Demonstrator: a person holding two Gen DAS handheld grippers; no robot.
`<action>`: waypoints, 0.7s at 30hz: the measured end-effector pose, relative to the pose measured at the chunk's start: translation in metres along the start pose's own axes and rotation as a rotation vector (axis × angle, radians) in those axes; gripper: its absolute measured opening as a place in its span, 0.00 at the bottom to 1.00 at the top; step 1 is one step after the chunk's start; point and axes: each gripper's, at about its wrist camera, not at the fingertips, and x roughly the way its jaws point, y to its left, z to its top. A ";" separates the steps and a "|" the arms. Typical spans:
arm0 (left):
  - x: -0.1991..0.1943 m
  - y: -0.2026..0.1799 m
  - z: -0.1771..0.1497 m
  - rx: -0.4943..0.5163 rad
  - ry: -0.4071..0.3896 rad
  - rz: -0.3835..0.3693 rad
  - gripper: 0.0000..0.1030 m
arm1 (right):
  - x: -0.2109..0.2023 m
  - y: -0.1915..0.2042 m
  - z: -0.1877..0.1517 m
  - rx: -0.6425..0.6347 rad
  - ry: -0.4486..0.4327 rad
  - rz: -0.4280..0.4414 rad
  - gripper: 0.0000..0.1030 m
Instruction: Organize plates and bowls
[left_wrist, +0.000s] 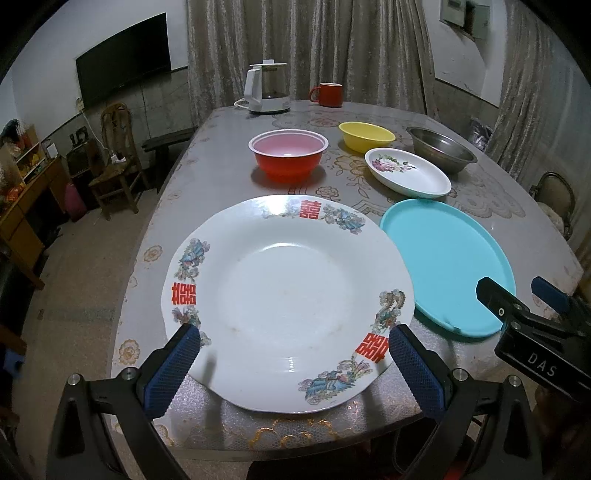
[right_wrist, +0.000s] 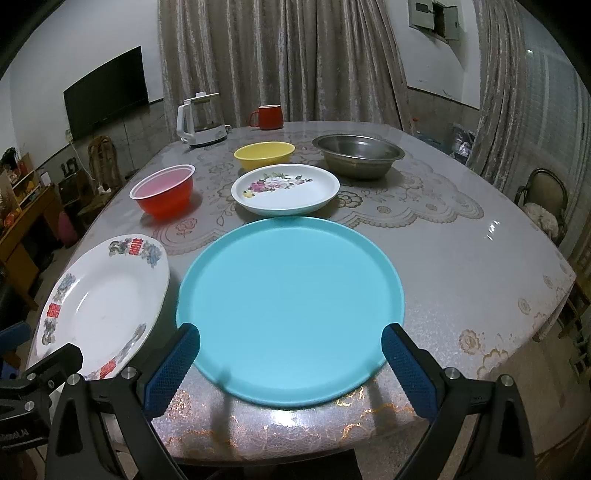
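Observation:
A large white plate with red characters (left_wrist: 288, 299) lies at the table's near edge; it also shows in the right wrist view (right_wrist: 99, 306). My left gripper (left_wrist: 293, 363) is open and empty, its fingers on either side of the plate's near rim. A turquoise plate (right_wrist: 291, 310) lies to its right, also seen in the left wrist view (left_wrist: 447, 262). My right gripper (right_wrist: 290, 363) is open and empty over that plate's near rim. Farther back stand a red bowl (left_wrist: 288, 155), a yellow bowl (left_wrist: 365, 136), a flowered white dish (left_wrist: 406, 171) and a steel bowl (left_wrist: 441, 149).
A white kettle (left_wrist: 266, 88) and a red mug (left_wrist: 328, 94) stand at the table's far edge. The table (right_wrist: 461, 266) has a lace-patterned cover. Chairs stand to the left (left_wrist: 114, 158) and right (right_wrist: 543, 206). Curtains hang behind.

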 end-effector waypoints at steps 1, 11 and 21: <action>0.000 0.000 0.000 0.001 0.001 -0.001 1.00 | 0.000 0.000 0.000 -0.001 0.000 0.000 0.97; 0.000 0.000 -0.001 0.002 0.001 0.003 1.00 | 0.000 0.000 0.000 -0.002 -0.001 0.001 0.98; 0.002 0.000 -0.001 0.004 0.009 0.007 1.00 | 0.003 0.000 -0.001 0.002 0.014 0.008 0.98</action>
